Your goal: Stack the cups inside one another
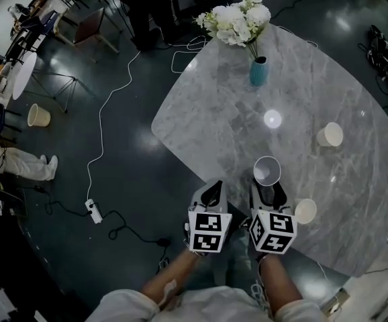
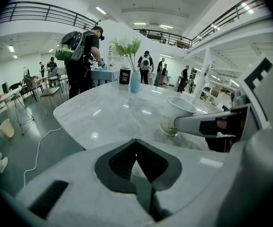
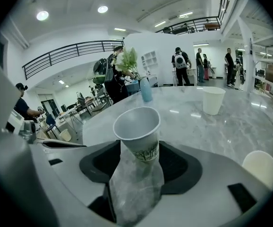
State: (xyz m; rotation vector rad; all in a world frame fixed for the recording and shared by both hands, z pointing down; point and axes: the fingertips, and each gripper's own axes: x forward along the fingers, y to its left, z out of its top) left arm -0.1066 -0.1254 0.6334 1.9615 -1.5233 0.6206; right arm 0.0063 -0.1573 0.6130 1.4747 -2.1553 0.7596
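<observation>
A white paper cup (image 1: 266, 171) with a tree print near its base stands on the grey marble table (image 1: 315, 79) close to its near edge. My right gripper (image 1: 266, 188) is open, and the cup (image 3: 137, 131) stands between its spread jaws with the pads off it. A second cup (image 1: 329, 135) (image 3: 213, 100) stands farther back right. A third cup (image 1: 305, 210) (image 3: 260, 167) sits just right of the right gripper. My left gripper (image 1: 212, 188) (image 2: 135, 143) hangs at the table edge beside the right one, shut and empty. The left gripper view shows the near cup (image 2: 176, 115) to the right.
A blue vase (image 1: 258, 71) with white flowers stands at the table's far side. On the dark floor to the left lie a white cable with a power strip (image 1: 94, 210) and a cream bucket (image 1: 38, 115). People stand beyond the table.
</observation>
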